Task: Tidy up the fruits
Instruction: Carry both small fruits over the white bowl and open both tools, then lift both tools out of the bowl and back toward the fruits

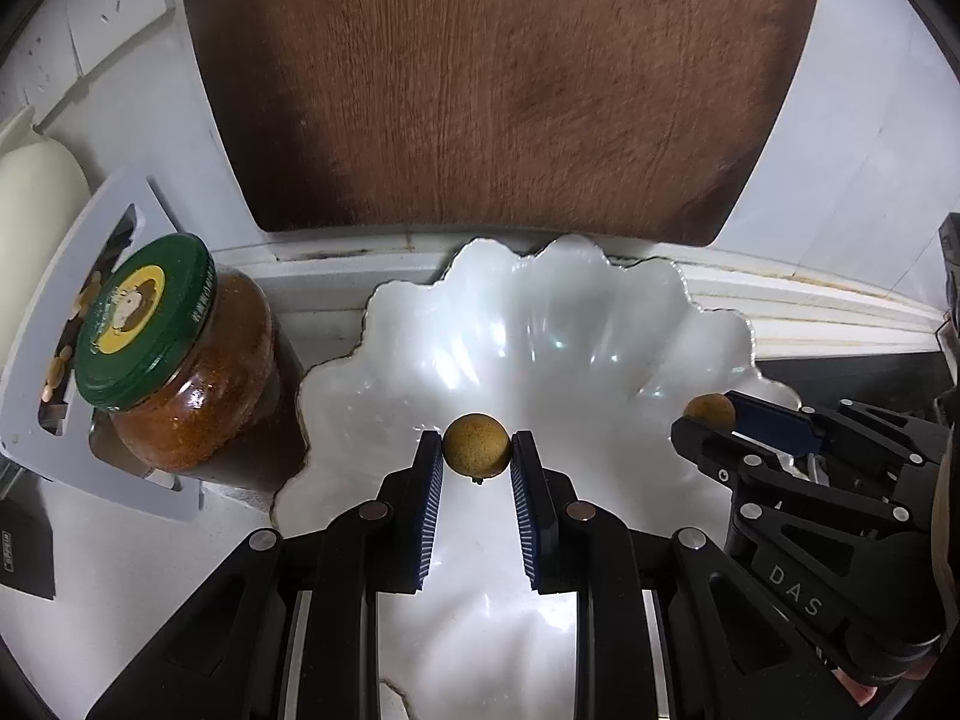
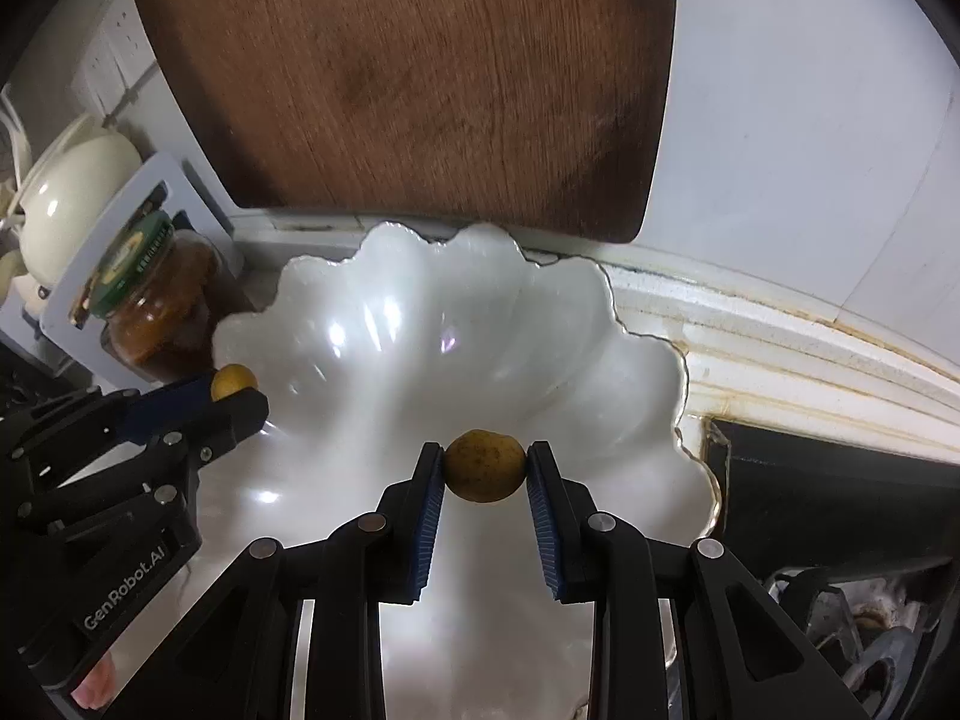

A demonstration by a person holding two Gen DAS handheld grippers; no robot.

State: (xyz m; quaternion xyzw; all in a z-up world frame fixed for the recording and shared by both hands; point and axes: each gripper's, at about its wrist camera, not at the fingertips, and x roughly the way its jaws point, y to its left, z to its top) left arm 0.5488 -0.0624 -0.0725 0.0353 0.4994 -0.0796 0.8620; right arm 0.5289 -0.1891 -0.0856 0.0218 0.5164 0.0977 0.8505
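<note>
A white scalloped dish [image 1: 540, 324] [image 2: 420, 324] lies on the counter under both grippers. My left gripper [image 1: 477, 450] is shut on a small round yellow-brown fruit [image 1: 477, 445] and holds it over the dish's near part. It also shows in the right wrist view [image 2: 231, 390] with its fruit [image 2: 233, 380] at the dish's left edge. My right gripper [image 2: 485, 468] is shut on a second yellow-brown fruit [image 2: 485, 465] over the dish. In the left wrist view the right gripper [image 1: 717, 420] holds its fruit [image 1: 711, 411] at the dish's right edge.
A wooden cutting board [image 1: 498, 84] leans against the wall behind the dish. A green-lidded jar [image 1: 180, 360] stands left of the dish, with a white rack [image 1: 36, 360] and a cream teapot [image 2: 66, 198] beyond. A dark stove [image 2: 840, 480] lies to the right.
</note>
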